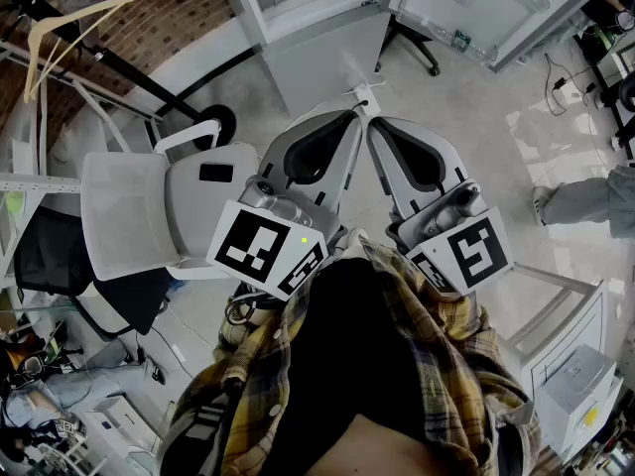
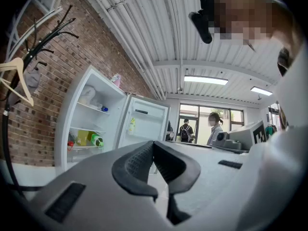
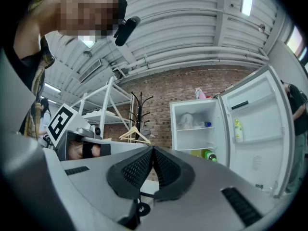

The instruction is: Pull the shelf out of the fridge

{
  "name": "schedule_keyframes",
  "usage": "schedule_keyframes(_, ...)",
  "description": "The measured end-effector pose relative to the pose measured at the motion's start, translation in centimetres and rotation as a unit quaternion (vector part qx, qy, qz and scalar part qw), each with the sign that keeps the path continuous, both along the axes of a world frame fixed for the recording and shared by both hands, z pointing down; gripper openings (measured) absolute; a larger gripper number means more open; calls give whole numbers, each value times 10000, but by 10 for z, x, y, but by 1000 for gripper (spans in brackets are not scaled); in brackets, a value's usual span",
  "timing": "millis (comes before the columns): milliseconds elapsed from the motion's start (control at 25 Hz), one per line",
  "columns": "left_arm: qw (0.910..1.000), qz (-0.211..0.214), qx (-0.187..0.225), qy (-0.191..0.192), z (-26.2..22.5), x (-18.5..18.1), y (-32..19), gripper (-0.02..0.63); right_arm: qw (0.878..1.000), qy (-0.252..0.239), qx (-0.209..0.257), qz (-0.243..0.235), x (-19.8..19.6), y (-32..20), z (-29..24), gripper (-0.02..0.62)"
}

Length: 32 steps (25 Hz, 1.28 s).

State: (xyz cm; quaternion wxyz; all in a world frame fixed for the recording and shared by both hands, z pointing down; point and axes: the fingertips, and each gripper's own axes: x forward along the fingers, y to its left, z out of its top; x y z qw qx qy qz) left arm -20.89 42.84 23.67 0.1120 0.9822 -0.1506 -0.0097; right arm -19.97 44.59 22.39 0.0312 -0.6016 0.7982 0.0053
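Brick wall point(image 3: 159, 85) behind; fridge shelf point(image 3: 192, 128) well beyond closed right hand-held gripper point(image 3: 153, 149).

Matt plastic shells against rough brick
The left gripper point(image 2: 154, 143) and right gripper point(image 3: 153, 149) have smooth matt grey plastic bodies with black ridged pads point(image 2: 138, 161); the fridge point(image 3: 197, 129) is smooth, faintly glossy white, the brick wall point(image 2: 43, 109) rough and matt, the floor point(image 1: 476, 137) polished and shiny, the shirt point(image 1: 442, 365) soft checked cloth
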Motion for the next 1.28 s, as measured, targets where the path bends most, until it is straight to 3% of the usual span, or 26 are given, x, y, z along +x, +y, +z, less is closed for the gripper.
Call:
schedule_keyframes(360,10000,-39,-53,-22,8,10,14,5,9998,-122,-53,129,21,19,9,18)
schedule_keyframes(880,9984,-534,-200,3,19,16,46,5,9995,-182,-185,-155,43,56,22,18)
schedule_keyframes(1280,9968,-660,-451,-70,37,11,29,5,9980,-476,-371,-181,48,42,38,20)
